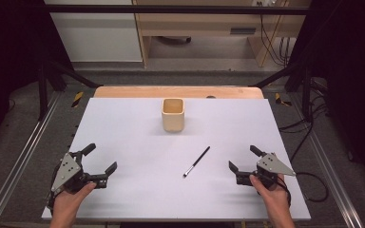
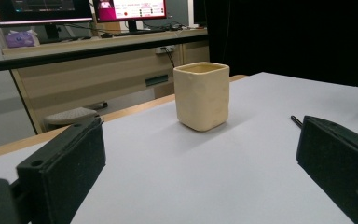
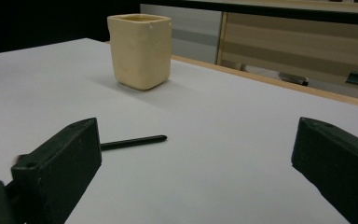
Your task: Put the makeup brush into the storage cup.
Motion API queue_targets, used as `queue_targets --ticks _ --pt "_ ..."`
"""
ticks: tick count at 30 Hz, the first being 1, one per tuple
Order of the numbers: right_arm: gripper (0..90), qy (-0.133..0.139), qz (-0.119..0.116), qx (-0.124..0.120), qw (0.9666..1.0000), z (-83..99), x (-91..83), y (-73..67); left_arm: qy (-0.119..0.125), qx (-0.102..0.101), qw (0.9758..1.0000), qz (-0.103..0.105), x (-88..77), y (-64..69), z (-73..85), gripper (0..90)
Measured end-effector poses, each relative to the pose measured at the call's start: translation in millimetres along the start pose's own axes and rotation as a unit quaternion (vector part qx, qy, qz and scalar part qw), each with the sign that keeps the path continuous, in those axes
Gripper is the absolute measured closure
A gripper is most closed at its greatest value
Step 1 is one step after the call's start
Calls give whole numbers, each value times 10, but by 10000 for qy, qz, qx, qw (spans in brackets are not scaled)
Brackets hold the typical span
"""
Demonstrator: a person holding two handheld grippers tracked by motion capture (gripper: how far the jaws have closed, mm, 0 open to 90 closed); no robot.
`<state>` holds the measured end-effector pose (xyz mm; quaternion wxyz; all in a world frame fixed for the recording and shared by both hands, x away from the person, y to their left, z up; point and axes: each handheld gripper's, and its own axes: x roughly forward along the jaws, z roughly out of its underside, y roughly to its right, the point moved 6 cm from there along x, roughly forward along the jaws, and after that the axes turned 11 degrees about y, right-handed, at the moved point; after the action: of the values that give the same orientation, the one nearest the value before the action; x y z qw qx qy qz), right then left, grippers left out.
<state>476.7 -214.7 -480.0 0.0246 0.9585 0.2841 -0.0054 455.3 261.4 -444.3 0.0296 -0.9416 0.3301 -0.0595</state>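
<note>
Left gripper (image 1: 99,160) sits at the near left corner of the bench (image 1: 123,128), held by the person's left hand (image 1: 69,199), jaws spread wide, nothing between them, grey plate on top. In the left gripper view the same jaws stand far apart at the bottom corners, bare white bench surface (image 2: 191,177) in the gap, cup (image 2: 201,95) straight ahead and well off, one black tip of the brush (image 2: 297,121) poking out just beside the right-side jaw. Moving right in the high view: cream square cup (image 1: 173,114) stands upright at the far middle of the bench, open top, well apart from both grippers. Nearer and to the right of it, a thin black brush (image 1: 197,161) lies flat on the bench, angled, pale bristle end toward the near edge, handle end pointing up toward the far right; not touching the cup. Right gripper (image 1: 244,158) is at the near right, in the right hand (image 1: 274,197), jaws also wide and empty, brush near its left side but clear of it. Right gripper view: brush (image 3: 133,142) lies on the bench (image 3: 223,154) running out from behind the left-side jaw, not gripped; cup (image 3: 141,44) upright further back on the left. Cable trails off the right gripper past the bench edge.
</note>
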Motion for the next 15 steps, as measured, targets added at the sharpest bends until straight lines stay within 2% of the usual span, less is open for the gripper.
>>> queue_targets --ticks 9,10,12,14,15 --pt "16 28 70 -22 10000 -38 -11 -9 -170 30 9998 132 -7 95 26 10" --pt "16 34 85 -21 10000 -45 -15 -12 -213 -40 9996 170 27 116 32 10" --pt "17 61 102 -48 9999 -60 -26 -15 -248 -29 9995 186 51 130 33 10" --pt "18 88 129 -71 9999 -78 -34 -20 -431 -37 9988 242 153 189 50 12" --pt "18 88 129 -71 9999 -78 -34 -20 -431 -37 9988 242 153 189 50 13"
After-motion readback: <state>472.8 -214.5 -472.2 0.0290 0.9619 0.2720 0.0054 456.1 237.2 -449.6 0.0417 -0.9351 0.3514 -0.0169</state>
